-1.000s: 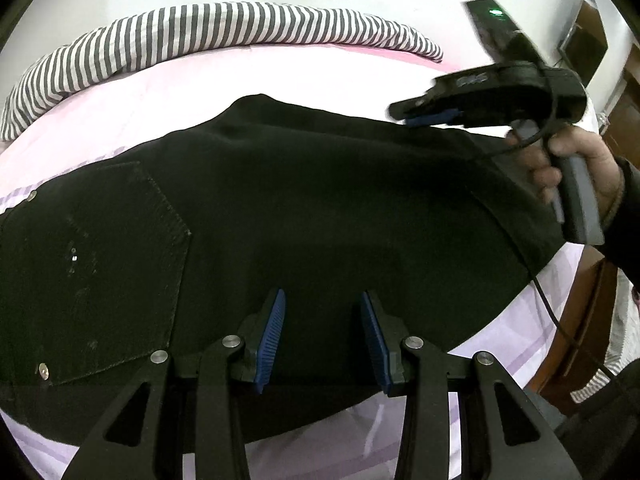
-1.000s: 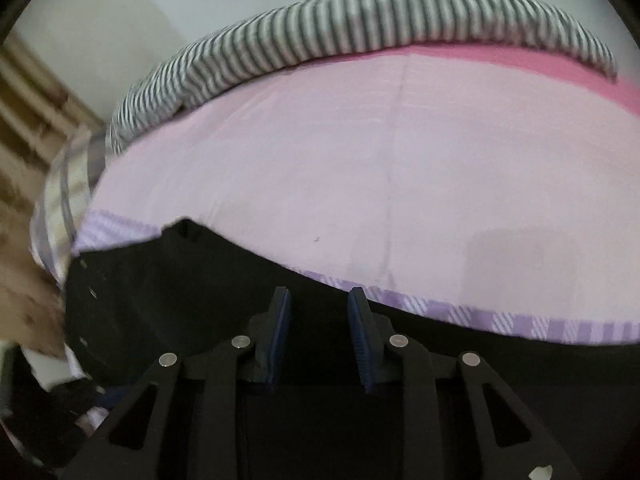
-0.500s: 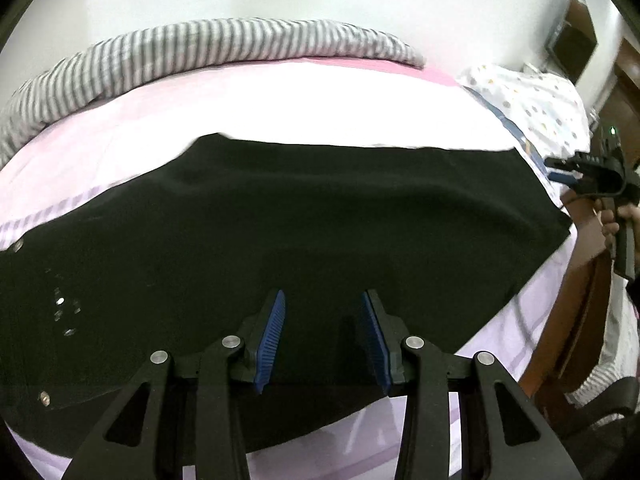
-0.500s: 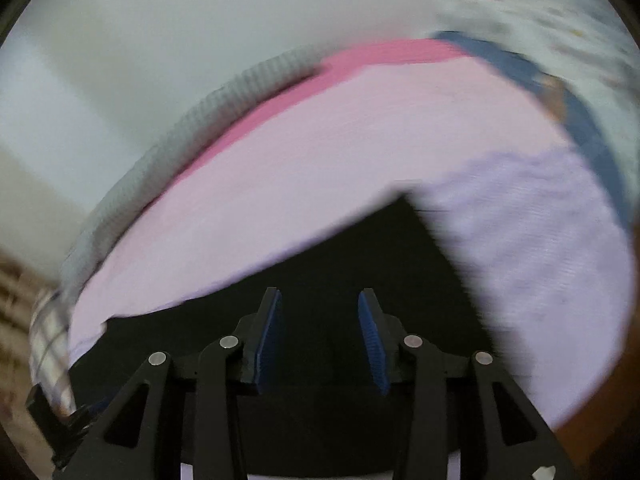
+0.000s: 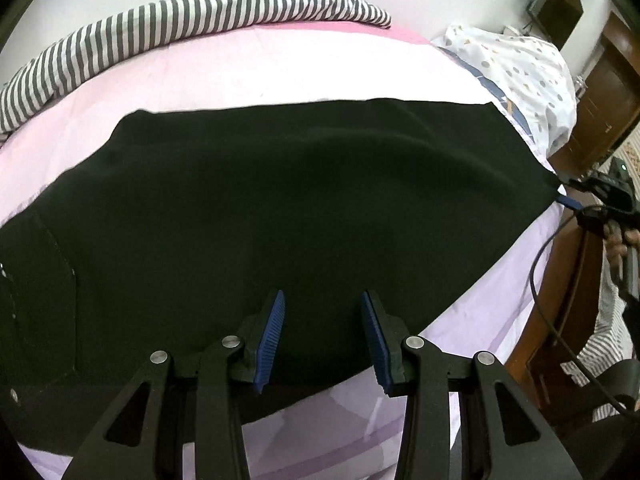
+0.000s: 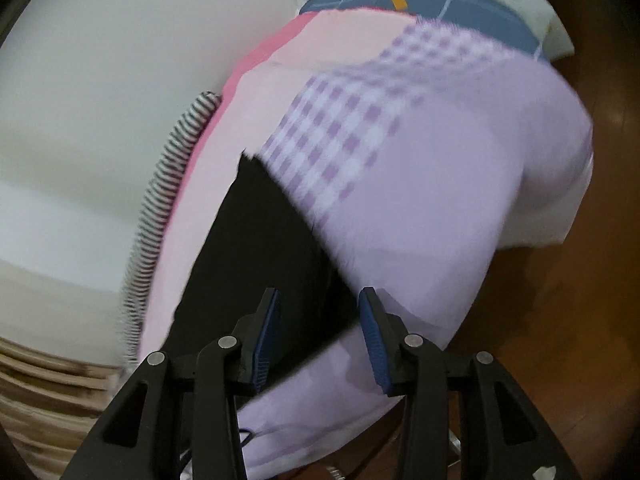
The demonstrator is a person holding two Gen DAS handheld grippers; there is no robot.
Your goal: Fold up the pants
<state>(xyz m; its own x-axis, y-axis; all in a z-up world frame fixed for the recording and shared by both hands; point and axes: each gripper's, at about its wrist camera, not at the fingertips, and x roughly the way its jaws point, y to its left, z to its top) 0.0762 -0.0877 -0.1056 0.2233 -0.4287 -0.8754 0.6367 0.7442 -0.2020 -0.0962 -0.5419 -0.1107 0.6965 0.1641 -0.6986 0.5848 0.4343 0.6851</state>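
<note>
Black pants (image 5: 288, 200) lie flat across the pink bed, waist and back pocket at the left, leg ends at the right. My left gripper (image 5: 323, 334) is open and empty, its blue pads just above the pants' near edge. My right gripper (image 6: 318, 334) is open and empty at the leg end of the pants (image 6: 264, 264), at the bed's right edge. In the left wrist view the right gripper (image 5: 570, 196) shows at the far right beside the hem corner.
A striped pillow (image 5: 172, 32) lies along the far side of the bed. A dotted quilt (image 5: 516, 68) with a blue band sits at the far right. The pink sheet (image 5: 260, 76) lies beyond the pants. A wooden bed frame (image 5: 560, 300) and floor (image 6: 560, 280) lie right.
The right gripper has swung from over the pants' middle out to the leg end at the bed's right edge. The pants now lie spread longer and flatter. Both grippers stayed open.
</note>
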